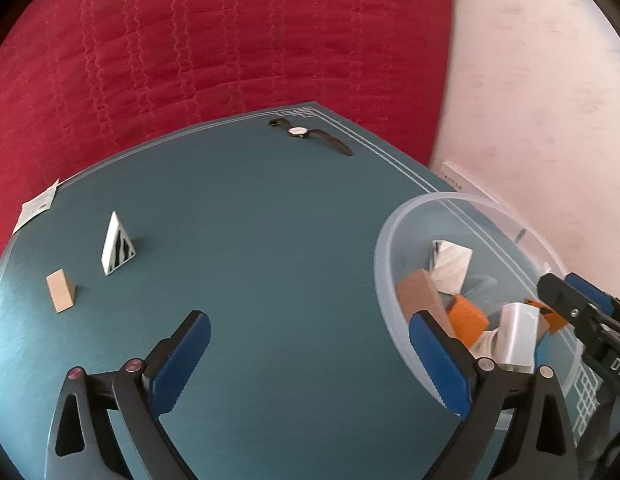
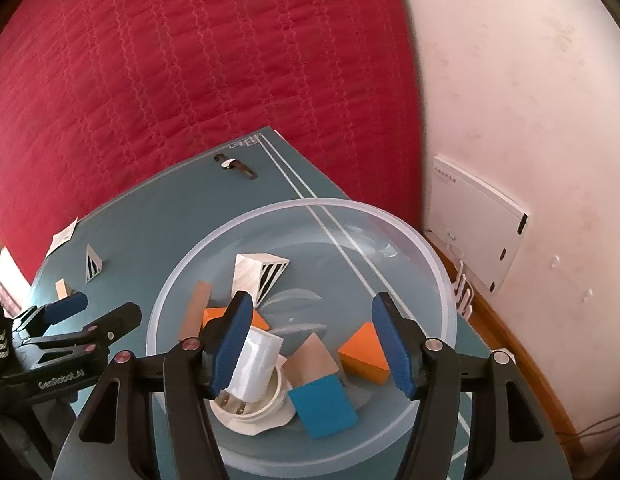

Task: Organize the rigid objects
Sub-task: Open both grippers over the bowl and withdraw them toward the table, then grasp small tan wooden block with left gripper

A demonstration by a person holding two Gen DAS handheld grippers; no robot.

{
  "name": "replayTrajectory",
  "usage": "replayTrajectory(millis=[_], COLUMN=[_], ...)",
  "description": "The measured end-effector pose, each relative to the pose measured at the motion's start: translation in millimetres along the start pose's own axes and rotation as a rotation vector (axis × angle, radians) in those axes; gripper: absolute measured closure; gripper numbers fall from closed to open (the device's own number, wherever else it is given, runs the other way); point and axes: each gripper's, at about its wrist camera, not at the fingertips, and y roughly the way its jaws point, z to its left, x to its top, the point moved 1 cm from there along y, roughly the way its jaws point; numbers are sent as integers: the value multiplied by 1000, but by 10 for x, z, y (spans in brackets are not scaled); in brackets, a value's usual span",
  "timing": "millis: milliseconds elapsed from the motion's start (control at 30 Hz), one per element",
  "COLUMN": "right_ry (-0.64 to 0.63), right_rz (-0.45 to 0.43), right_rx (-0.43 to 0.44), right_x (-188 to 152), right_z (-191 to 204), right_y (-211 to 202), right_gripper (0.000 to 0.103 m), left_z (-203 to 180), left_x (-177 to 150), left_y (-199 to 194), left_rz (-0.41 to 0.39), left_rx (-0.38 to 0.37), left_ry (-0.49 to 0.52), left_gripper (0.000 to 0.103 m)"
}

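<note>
Blocks of wood, orange and blue lie heaped in the clear bowl point(image 2: 438, 264) with a white adapter point(image 2: 256, 364), at the right side of the teal surface point(image 1: 270, 220). Right tongs point(image 2: 310, 344) hang spread wide above them, pinching nothing. Left tongs point(image 1: 310, 360) are spread too, over bare surface, near a striped wedge point(image 1: 117, 246), a wooden block point(image 1: 61, 290) and, farther off, a wristwatch point(image 1: 298, 131).

left gripper point(image 1: 310, 364) spread wide, right gripper point(image 2: 312, 344) likewise
</note>
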Motion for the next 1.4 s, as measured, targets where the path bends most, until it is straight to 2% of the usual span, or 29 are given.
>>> replayTrajectory(millis=[467,733,1167,1400], right_ry=[-51,-80,-178,-241], right_rz=[-20,-30,-35,-1], right_rx=[5,44,132,185], right_x=[-34,-26,-93,-212], right_z=[316,618,1261,1561], right_y=[-54,-50,-62,-24], right_gripper=[37,37,37,36], left_z=[387,697,1526,1983], left_x=[-74,-108,-152,-189], left_y=[23,-4,-59,-88], left_rz=[20,22,14,19], left_rx=[54,96,224,309], left_ry=[-66,-108,-239,-306], left_gripper=[1,1,1,1])
